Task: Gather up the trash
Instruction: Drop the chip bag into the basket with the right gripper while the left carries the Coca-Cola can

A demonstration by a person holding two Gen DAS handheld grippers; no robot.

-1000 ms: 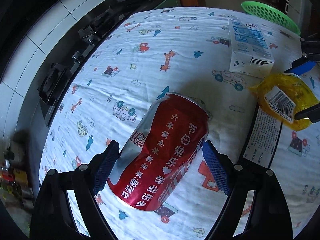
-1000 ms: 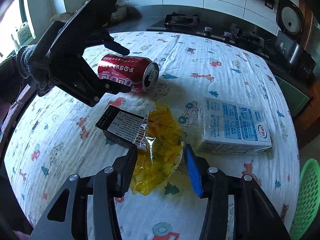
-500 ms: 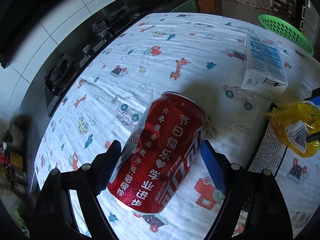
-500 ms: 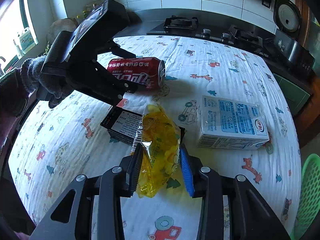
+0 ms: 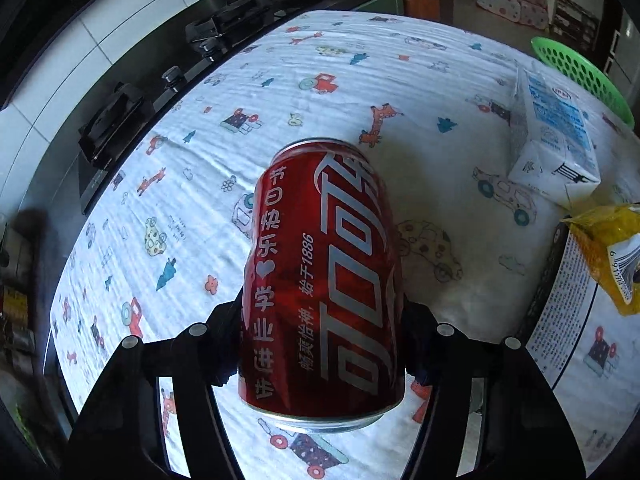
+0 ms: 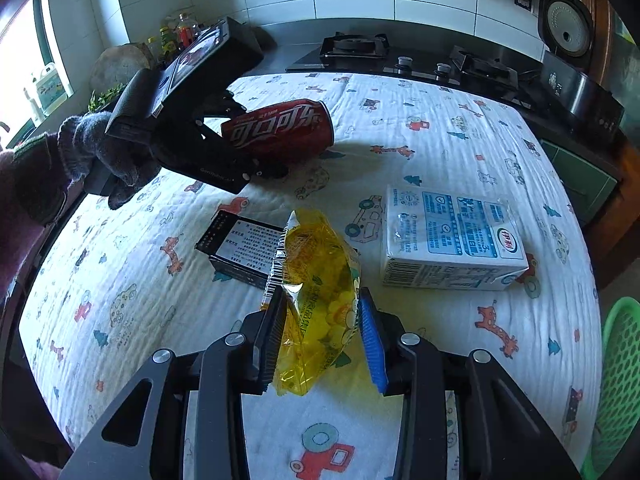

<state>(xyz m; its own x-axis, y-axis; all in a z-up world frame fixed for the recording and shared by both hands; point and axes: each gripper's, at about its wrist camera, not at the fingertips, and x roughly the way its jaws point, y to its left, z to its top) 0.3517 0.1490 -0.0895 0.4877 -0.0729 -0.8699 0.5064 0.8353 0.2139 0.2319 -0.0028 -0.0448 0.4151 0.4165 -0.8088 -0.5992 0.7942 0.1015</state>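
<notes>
A dented red cola can fills the left wrist view, pointing away from the camera. My left gripper has its jaws closing on the can's sides and holds it tilted above the cloth. From the right wrist view the same can hangs over its shadow, held by a gloved hand. My right gripper is shut on a yellow crinkly snack bag, which stands up between the pads. The bag also shows at the right edge of the left view.
A white and blue milk carton lies right of the bag. A flat black box with a white label lies behind it. A green basket sits off the table's right edge. The cartoon-print tablecloth meets a gas stove behind.
The left jaws narrowed onto the can, which rolled and rose off the cloth. The right jaws squeezed the yellow bag and raised it upright.
</notes>
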